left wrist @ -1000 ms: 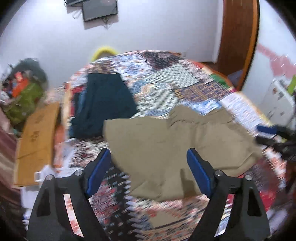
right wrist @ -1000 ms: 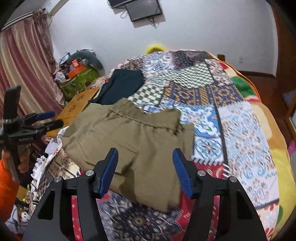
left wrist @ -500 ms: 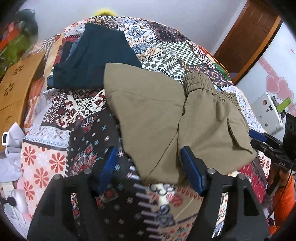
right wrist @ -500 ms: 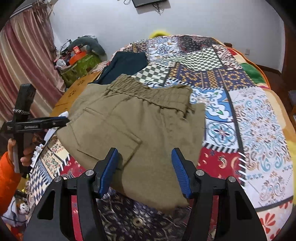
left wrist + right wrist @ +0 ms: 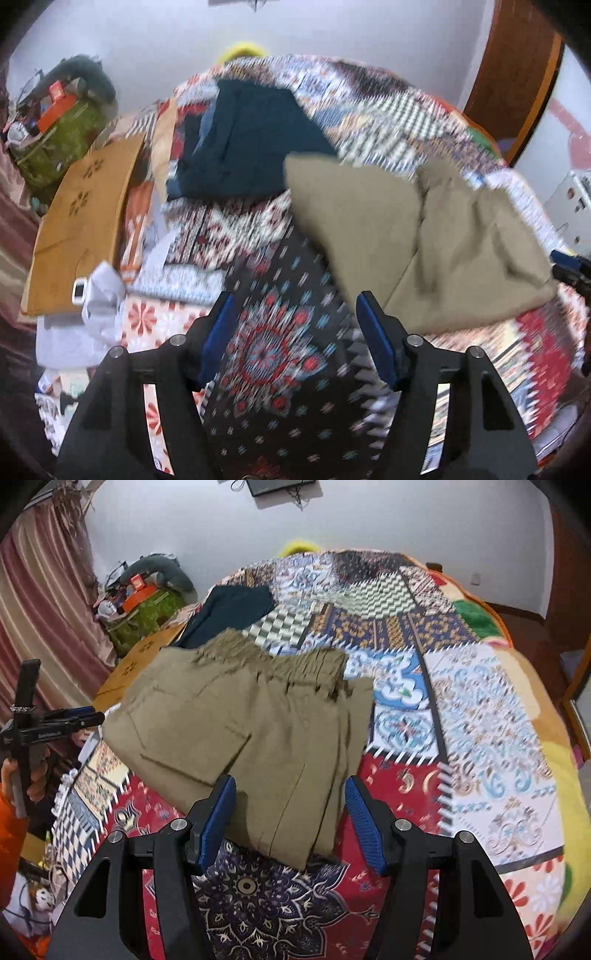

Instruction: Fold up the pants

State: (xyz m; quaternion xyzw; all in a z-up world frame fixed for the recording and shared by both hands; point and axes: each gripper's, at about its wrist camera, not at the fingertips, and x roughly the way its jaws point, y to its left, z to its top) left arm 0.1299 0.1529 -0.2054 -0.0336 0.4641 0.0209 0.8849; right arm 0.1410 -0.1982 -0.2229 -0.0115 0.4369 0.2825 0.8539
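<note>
Folded khaki pants (image 5: 251, 731) lie mid-frame on the patchwork bed (image 5: 480, 720). Left gripper (image 5: 295, 325) and right gripper (image 5: 288, 801) hover at bottom center, jaws apart, empty.

Bare patchwork quilt (image 5: 491, 716) right of khaki pants (image 5: 240, 723), navy garment (image 5: 229, 609) blocking far left, wooden board (image 5: 77, 225) along left edge

One pair of khaki pants (image 5: 243, 727), one dark folded garment (image 5: 229, 609), two grippers, one patchwork quilt (image 5: 480, 709).
</note>
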